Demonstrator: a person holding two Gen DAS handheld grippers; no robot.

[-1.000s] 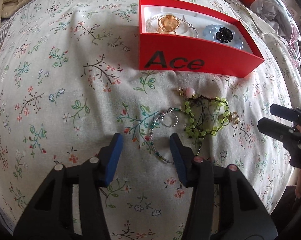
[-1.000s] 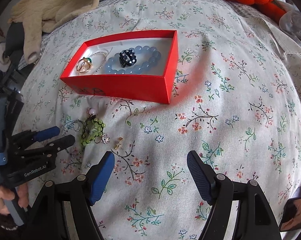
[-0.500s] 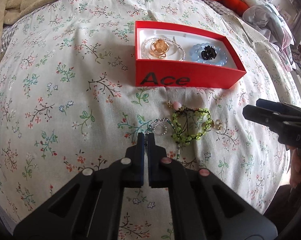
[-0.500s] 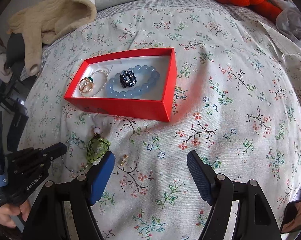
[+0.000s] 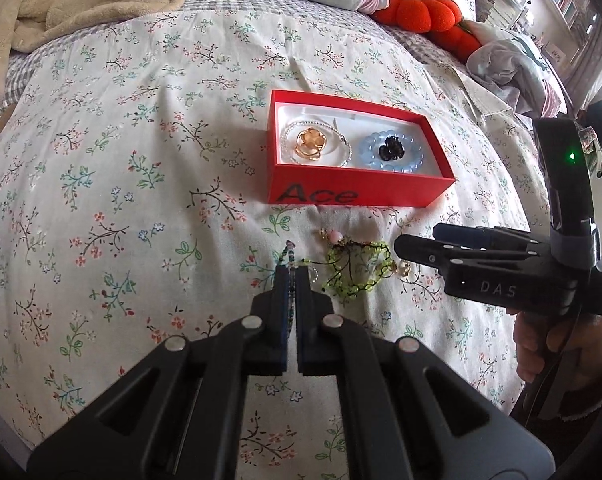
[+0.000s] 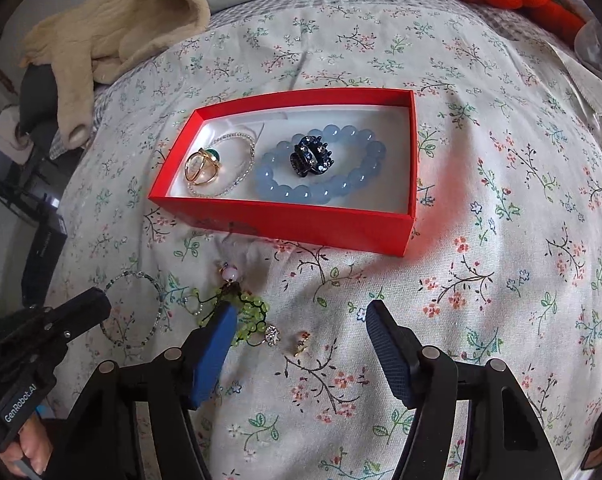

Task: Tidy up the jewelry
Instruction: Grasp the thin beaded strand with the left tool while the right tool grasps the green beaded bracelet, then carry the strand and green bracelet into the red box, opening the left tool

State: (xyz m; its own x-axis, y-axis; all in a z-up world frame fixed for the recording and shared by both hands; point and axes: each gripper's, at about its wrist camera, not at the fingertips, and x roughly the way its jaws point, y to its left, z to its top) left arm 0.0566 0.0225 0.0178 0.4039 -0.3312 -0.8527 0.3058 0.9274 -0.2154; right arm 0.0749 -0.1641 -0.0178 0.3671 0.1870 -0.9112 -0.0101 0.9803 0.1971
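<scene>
The red box [image 5: 353,196] says "Ace" in black, past the left claw [image 5: 292,276]. The right claw [image 5: 417,246] says "DAS". The left one says "GenRobot.AI".

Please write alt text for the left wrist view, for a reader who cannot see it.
The left gripper is closed on a thin beaded bracelet above a floral bedspread. Beside it lies a green beaded bracelet; behind stands an open red box holding more jewelry. The right gripper reaches in from the right.
</scene>
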